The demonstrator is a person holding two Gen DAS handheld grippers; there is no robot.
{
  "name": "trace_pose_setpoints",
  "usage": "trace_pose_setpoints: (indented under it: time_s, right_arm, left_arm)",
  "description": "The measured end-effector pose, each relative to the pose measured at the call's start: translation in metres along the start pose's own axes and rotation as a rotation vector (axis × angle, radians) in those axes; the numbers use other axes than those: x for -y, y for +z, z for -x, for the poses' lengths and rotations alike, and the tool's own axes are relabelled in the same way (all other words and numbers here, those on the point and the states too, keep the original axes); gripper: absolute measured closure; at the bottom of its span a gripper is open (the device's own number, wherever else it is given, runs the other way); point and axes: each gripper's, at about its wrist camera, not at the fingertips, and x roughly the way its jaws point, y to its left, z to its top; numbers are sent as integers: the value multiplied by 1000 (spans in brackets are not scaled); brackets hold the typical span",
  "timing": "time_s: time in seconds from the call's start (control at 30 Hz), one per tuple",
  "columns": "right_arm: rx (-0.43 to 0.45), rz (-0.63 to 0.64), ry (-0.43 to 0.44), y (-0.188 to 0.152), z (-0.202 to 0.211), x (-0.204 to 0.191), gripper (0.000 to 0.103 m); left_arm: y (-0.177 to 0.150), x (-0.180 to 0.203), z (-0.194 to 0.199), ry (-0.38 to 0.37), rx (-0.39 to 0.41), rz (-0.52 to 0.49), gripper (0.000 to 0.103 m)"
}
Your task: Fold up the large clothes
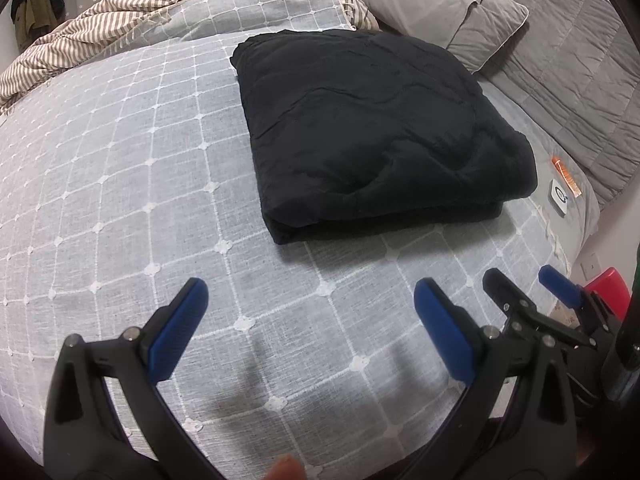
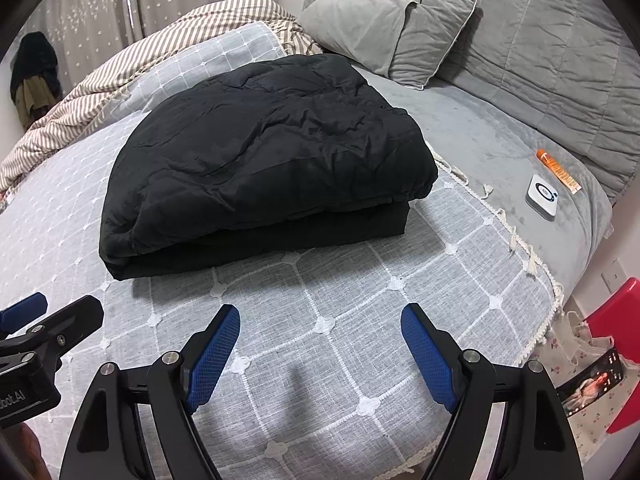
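Note:
A black padded garment (image 1: 372, 128) lies folded into a thick, flat stack on the blue-grey checked bedspread (image 1: 120, 184). In the right wrist view the same garment (image 2: 264, 160) shows its folded edge toward me. My left gripper (image 1: 310, 292) hovers open over bare bedspread, short of the garment's near edge, nothing between its blue pads. My right gripper (image 2: 320, 320) is likewise open and empty, a little back from the garment. Each gripper appears at the edge of the other's view: the right gripper (image 1: 520, 280) at lower right, the left gripper (image 2: 52, 312) at lower left.
A grey pillow (image 2: 384, 24) and grey quilted headboard (image 2: 560, 40) stand behind the garment. A striped blanket (image 1: 80, 32) is bunched at the far left. An orange tube (image 2: 558, 170) and a small white device (image 2: 542, 196) lie near the bed's right edge. A red object (image 2: 616, 320) sits beside the bed.

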Motion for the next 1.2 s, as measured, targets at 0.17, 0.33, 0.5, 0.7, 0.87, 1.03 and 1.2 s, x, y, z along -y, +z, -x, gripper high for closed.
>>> trace_pose_setpoints:
  time_s: [0.17, 0.33, 0.5, 0.7, 0.87, 1.03, 1.2]
  right_arm:
    - [0, -1, 1, 0, 1, 0, 19]
    - [1, -1, -1, 0, 1, 0, 19]
    - [1, -1, 0, 0, 1, 1, 19]
    - [1, 0, 0, 0, 1, 0, 19]
    - [1, -3, 1, 0, 1, 0, 19]
    - [4, -6, -5, 0, 2, 0, 19]
    - [4, -13, -7, 1, 1, 2, 19]
  left_arm:
    - [0, 1, -1, -2, -3, -3, 1]
    - [0, 2, 0, -6, -1, -5, 1]
    - [0, 3, 0, -8, -2, -6, 1]
    - [-1, 3, 0, -14, -1, -3, 1]
    - [-1, 3, -1, -23, -4, -4, 1]
    - [-2, 1, -2, -36, -11, 0, 1]
    - [-2, 2, -2, -49, -15, 4, 1]
